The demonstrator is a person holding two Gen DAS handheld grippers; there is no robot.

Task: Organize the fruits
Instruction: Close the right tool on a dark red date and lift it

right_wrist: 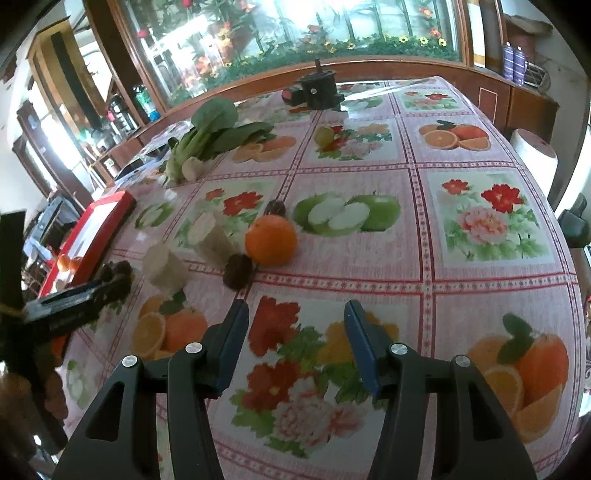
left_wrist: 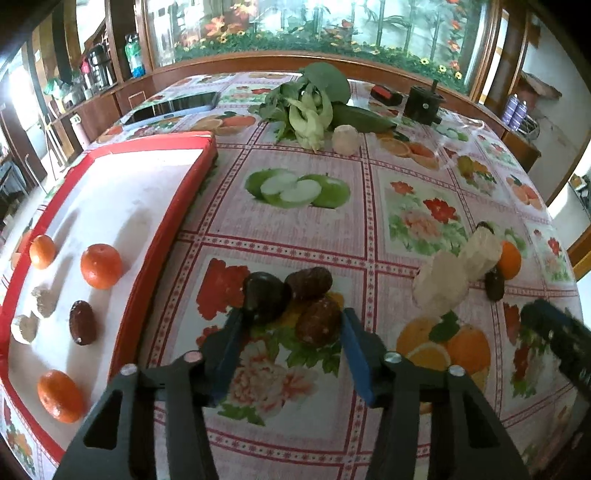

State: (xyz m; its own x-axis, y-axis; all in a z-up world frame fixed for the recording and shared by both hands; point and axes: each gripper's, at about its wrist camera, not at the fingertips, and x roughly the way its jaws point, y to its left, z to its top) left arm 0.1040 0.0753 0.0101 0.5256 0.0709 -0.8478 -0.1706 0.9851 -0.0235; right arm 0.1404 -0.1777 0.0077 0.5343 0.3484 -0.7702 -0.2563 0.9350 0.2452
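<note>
The left gripper (left_wrist: 291, 325) gapes wide around three touching dark dates (left_wrist: 295, 299), gripping none. Closing could catch two or knock one away. The right gripper (right_wrist: 295, 321) hovers open, empty. Farther left, the red tray (left_wrist: 159, 236) holds sorted fruit.

a table (right_wrist: 480, 258) under a pink checked cloth printed with fruit and flowers fills the room's middle. behind it runs a wood-framed glass panel (left_wrist: 314, 33) painted with bamboo and orange flowers, brightly lit. wooden shelves (left_wrist: 92, 81) on the left hold bottles and flasks. daylight glares in at the far left. a white wall (left_wrist: 554, 110) stands on the right.
</note>
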